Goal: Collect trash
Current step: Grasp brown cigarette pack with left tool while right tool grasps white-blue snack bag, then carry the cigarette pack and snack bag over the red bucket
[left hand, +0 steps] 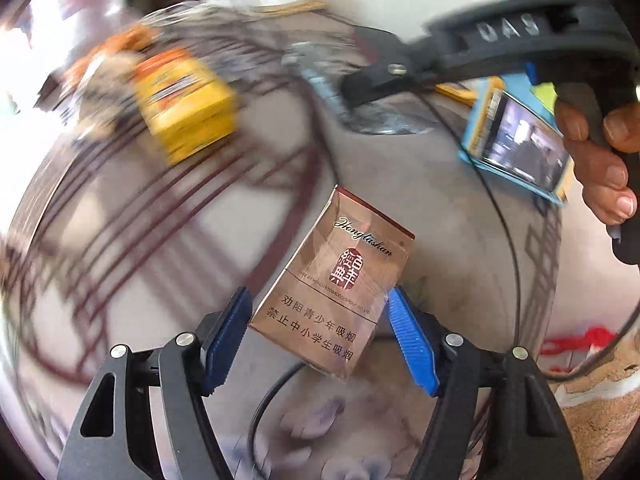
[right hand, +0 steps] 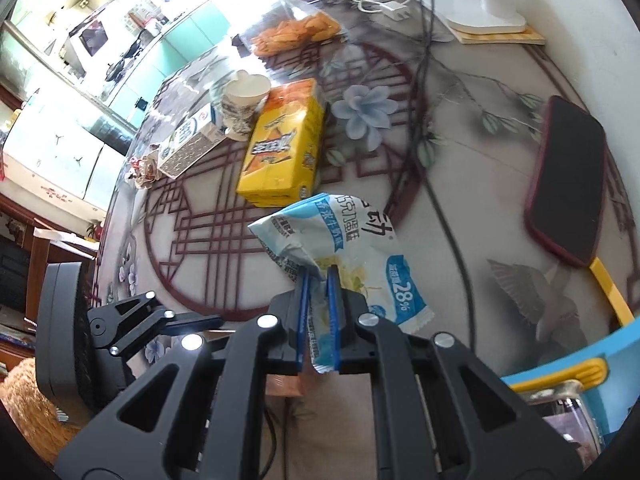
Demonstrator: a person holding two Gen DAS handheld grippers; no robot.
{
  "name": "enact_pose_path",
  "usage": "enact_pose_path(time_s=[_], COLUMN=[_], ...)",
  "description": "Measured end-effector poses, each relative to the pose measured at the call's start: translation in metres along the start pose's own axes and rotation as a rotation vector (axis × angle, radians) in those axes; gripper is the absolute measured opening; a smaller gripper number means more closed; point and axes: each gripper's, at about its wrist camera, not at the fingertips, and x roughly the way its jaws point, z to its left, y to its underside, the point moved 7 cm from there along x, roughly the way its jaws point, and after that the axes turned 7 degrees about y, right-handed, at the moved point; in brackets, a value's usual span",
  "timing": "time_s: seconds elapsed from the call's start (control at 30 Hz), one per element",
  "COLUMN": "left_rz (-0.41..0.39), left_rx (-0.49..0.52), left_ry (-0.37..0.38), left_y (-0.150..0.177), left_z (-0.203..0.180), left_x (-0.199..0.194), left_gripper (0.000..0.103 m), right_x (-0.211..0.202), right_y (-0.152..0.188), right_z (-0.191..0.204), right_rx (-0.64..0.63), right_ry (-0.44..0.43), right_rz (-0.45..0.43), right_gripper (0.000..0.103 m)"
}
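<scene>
Trash is being collected from a patterned table (right hand: 472, 184): a brown cigarette pack (left hand: 336, 284) is sitting tilted between the spread blue pads of the left gripper (left hand: 320, 332), the right pad just touching its edge, while a crumpled blue-white wrapper (right hand: 340, 248) is being pinched by the right gripper (right hand: 318, 276).

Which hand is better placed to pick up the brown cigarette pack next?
Left. The left gripper already straddles the cigarette pack, pads apart; the right gripper is shut on a blue-white wrapper.
</scene>
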Motion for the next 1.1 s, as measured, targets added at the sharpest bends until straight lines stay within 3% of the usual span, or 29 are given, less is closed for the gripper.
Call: enact_pose_path(time_s=[0.4, 0.67, 0.83, 1.1], left_rz=[-0.264, -0.386, -0.436, -0.478], left_rx=[-0.516, -0.639, -0.731, -0.792], left_ry=[-0.122, -0.185, -0.219, -0.295], left_y=[0.039, 0.046, 0.069, 0.108], left_z=[0.085, 0.090, 0.107, 0.127], left_x=[-0.093, -0.133, -0.157, -0.187], left_gripper=[0.066, 0.066, 0.066, 0.065], right_x=[0.010, 0.014, 0.008, 0.000], right_y=[0.001, 0.009, 0.009, 0.019], right_z=[0.063, 0.105, 0.133, 0.182], right_rx=[-0.128, -0.204, -0.256, -0.346], right_ry=[-0.033, -0.064, -0.065, -0.087], right_rz=[0.007, 0.019, 0.001, -0.018], right_gripper=[0.010, 0.010, 0.010, 0.010])
